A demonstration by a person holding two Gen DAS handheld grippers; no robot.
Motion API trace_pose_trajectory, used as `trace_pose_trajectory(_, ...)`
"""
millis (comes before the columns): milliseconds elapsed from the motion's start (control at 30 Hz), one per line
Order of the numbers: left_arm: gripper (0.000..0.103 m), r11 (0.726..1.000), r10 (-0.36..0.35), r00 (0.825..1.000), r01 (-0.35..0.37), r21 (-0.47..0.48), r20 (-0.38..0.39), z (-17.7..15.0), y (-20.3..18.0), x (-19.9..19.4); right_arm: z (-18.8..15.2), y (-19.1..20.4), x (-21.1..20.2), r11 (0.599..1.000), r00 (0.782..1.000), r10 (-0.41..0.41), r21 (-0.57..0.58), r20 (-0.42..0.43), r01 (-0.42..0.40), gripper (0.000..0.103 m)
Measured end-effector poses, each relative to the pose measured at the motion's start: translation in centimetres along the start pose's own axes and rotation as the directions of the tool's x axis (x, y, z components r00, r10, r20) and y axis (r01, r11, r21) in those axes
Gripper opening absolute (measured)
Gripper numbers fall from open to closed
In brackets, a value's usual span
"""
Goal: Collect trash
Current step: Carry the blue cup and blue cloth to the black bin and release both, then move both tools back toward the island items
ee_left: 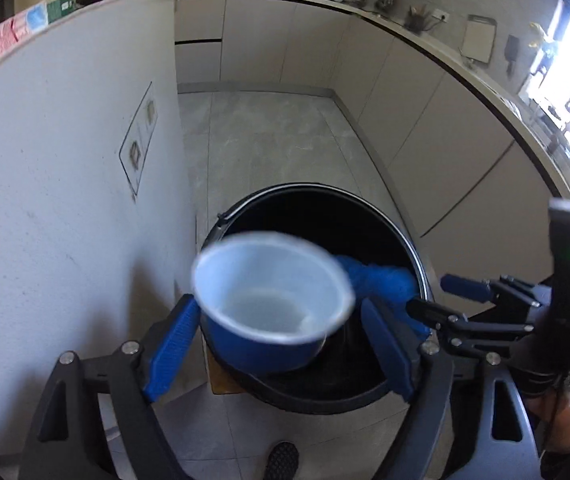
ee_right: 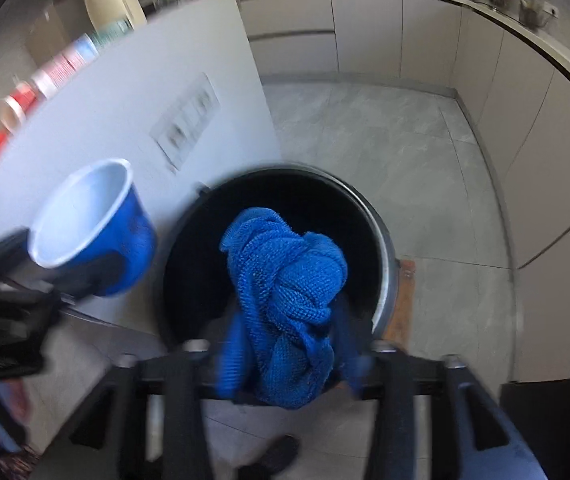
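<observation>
Holding one blue cup [ee_left: 273, 304] in my left claw [ee_left: 281, 344], one blue cloth [ee_right: 289, 300] in my right claw [ee_right: 285, 360], above one black bin [ee_left: 365, 398], frame centre.

Your blue cup [ee_left: 273, 312] is motion-smeared in the left wrist view, so you cannot tell whether the left gripper's pads [ee_left: 173, 350] actually touch its wall. It also covers the near inside of the black bin [ee_left: 417, 248], whose bottom is lost in darkness. In the right wrist view the blue cloth [ee_right: 285, 292] hides the right gripper's fingertips, which look blurred. The items along the partition top [ee_right: 61, 68] are too smeared to read. Your shoe [ee_left: 281, 462] is cut off by the lower edge.
</observation>
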State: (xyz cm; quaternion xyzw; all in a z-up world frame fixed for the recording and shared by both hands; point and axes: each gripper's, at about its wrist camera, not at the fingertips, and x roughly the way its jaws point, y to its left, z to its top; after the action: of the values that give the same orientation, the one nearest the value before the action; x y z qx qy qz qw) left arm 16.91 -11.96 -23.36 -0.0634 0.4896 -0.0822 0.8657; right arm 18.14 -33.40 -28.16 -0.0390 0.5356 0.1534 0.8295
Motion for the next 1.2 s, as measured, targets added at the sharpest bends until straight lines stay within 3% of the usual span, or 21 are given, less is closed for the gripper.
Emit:
trace_pose_trajectory(67, 0.088, 1.0, 0.016, 1.0, -0.017, 0.006, 0.014, -0.1, -0.2, -0.1, -0.3, -1.4, 1.1, 1.0, 0.999, -0.015, 0.023, -0.037, 0.016, 0.058)
trace_pose_trajectory(167, 0.088, 0.999, 0.035, 0.999, -0.035, 0.021, 0.015, -0.7, -1.0, 0.1, -0.7, -2.5, 0.7, 0.999, 0.999, -0.024, 0.04, -0.022, 0.025, 0.058)
trace_pose_trajectory(300, 0.091, 0.998, 0.054, 0.999, -0.054, 0.03, 0.004, -0.7, -1.6, 0.3, -0.6, -3.2, -0.3, 0.997, 0.999, -0.049, 0.056, 0.002, 0.049, 0.073)
trace_pose_trajectory(500, 0.097, 0.995, 0.077, 0.995, -0.08, 0.054, 0.057, 0.1, -2.6, -2.0, 0.1, -4.0, -2.9, 0.994, 0.997, -0.07, 0.084, 0.037, 0.067, 0.075)
trace_pose_trajectory(567, 0.098, 0.994, 0.082, 0.994, -0.086, 0.061, 0.073, 0.4, -2.9, -3.0, 0.4, -3.9, -4.1, 0.994, 0.995, -0.076, 0.087, 0.06, 0.071, 0.082)
trace_pose_trajectory(633, 0.1, 0.993, 0.092, 0.991, -0.098, 0.064, 0.093, 0.9, -3.1, -4.3, 0.8, -3.8, -5.6, 0.993, 0.993, -0.086, 0.087, 0.079, 0.079, 0.097)
trace_pose_trajectory(733, 0.101, 0.993, 0.094, 0.988, -0.102, 0.06, 0.121, 1.4, -3.2, -6.3, 1.5, -3.2, -7.4, 0.993, 0.991, -0.093, 0.085, 0.101, 0.084, 0.102)
trace_pose_trajectory(1000, 0.103, 0.993, 0.093, 0.978, -0.105, 0.056, 0.186, 2.1, -2.0, -10.6, 2.8, -1.5, -11.9, 0.991, 0.979, -0.112, 0.097, 0.167, 0.097, 0.103)
trace_pose_trajectory(1200, 0.103, 0.992, 0.121, 0.962, -0.126, 0.007, 0.245, 2.0, 0.8, -13.9, 4.0, 1.7, -15.9, 0.992, 0.955, -0.11, 0.086, 0.277, 0.089, 0.103)
